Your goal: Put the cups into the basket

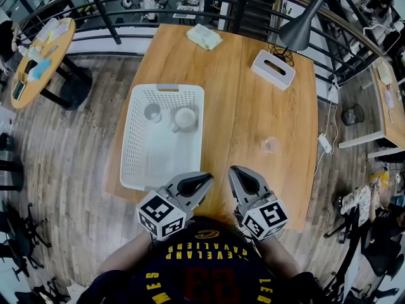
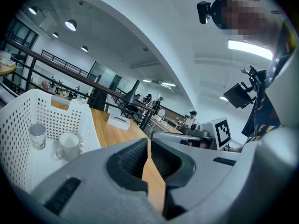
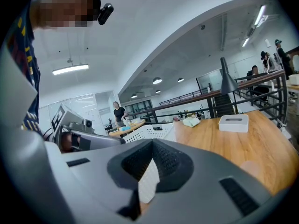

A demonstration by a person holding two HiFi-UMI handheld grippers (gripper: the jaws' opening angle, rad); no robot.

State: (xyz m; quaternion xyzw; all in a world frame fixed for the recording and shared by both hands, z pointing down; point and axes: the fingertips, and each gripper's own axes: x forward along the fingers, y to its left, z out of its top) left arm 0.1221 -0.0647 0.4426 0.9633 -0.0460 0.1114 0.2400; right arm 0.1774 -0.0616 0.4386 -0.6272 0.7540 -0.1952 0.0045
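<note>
The left gripper (image 1: 205, 181) and right gripper (image 1: 235, 171) sit closed and empty at the wooden table's (image 1: 240, 106) near edge. A grey tumbler (image 1: 152, 112) and a white mug (image 1: 185, 119) stand in the perforated white plastic basket (image 1: 136, 163). A clear cup (image 1: 270, 145) stands apart on bare wood. Beyond it are a white tissue box (image 1: 273, 69), a folded cloth (image 1: 204, 37) and a black cone lamp (image 1: 304, 24).

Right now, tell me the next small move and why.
Probably open the right gripper and reach toward the small clear cup: it stands on the wooden table outside the white perforated basket, nearest that gripper, whose jaws are shut.

Three cups (image 1: 184, 119), one basket (image 1: 158, 163)
</note>
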